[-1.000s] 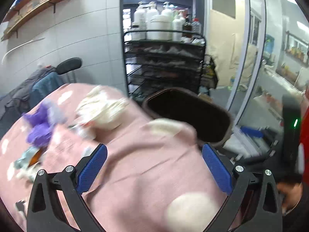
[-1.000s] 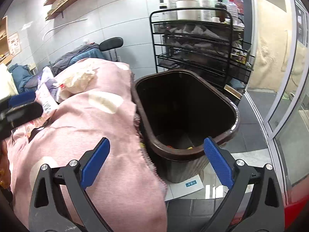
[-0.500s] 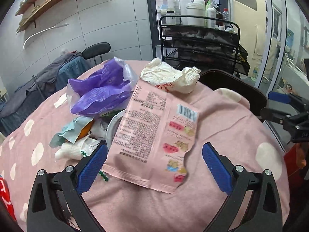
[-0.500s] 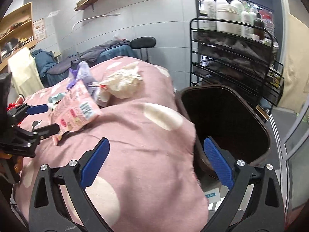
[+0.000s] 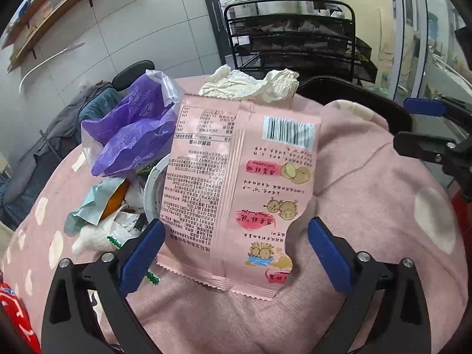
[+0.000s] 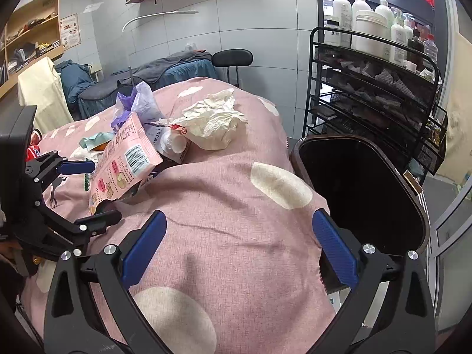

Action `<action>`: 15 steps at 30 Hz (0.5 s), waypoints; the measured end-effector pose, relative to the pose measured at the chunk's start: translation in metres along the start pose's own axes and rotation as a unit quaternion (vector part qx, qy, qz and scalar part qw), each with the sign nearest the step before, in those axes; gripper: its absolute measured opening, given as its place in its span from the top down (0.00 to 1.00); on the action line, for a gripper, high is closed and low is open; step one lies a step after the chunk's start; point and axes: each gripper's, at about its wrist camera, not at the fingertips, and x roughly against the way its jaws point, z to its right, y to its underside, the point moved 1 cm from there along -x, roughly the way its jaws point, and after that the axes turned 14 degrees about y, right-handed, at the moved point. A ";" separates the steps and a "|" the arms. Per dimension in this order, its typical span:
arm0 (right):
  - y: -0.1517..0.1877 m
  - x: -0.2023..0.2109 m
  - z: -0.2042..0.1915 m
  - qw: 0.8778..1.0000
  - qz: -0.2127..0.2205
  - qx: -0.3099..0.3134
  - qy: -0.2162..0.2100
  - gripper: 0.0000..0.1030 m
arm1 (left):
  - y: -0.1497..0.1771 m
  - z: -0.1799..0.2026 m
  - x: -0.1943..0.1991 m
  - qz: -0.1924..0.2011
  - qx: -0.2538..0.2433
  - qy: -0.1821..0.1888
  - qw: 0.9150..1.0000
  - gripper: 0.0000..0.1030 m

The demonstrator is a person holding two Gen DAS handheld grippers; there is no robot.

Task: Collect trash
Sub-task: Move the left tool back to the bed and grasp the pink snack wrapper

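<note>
A: The left tongs [image 5: 233, 247] have swung away from the bin [image 6: 362, 194] since a second ago and now straddle the near end of the pink snack wrapper [image 5: 236, 188], jaws wide but closing, pads not yet touching it.

B: And the right tongs [image 6: 239, 246]?

A: Spread, empty, over the pink cloth [image 6: 230, 206] beside the bin.

B: So the wrapper is next?

A: Likely. It lies on the trash heap, the purple bag [image 5: 132, 135] to its left and crumpled paper [image 5: 253, 84] beyond.

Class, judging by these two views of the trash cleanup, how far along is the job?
Done: nothing that shows; the bin looks dark inside. In hand: the left gripper is closing around the pink snack wrapper, not yet gripping. Left: purple bag, crumpled paper. The right gripper is open, empty.
</note>
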 end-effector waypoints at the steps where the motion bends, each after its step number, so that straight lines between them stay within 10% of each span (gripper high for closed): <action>1: 0.000 0.000 -0.001 1.000 -0.001 0.001 0.000 0.05 | 0.000 -0.001 0.000 -0.001 0.003 0.004 1.000 0.16; 15: -0.004 -0.004 0.000 1.000 -0.001 0.002 0.001 0.05 | 0.010 -0.010 0.028 0.050 0.073 0.004 0.996 0.75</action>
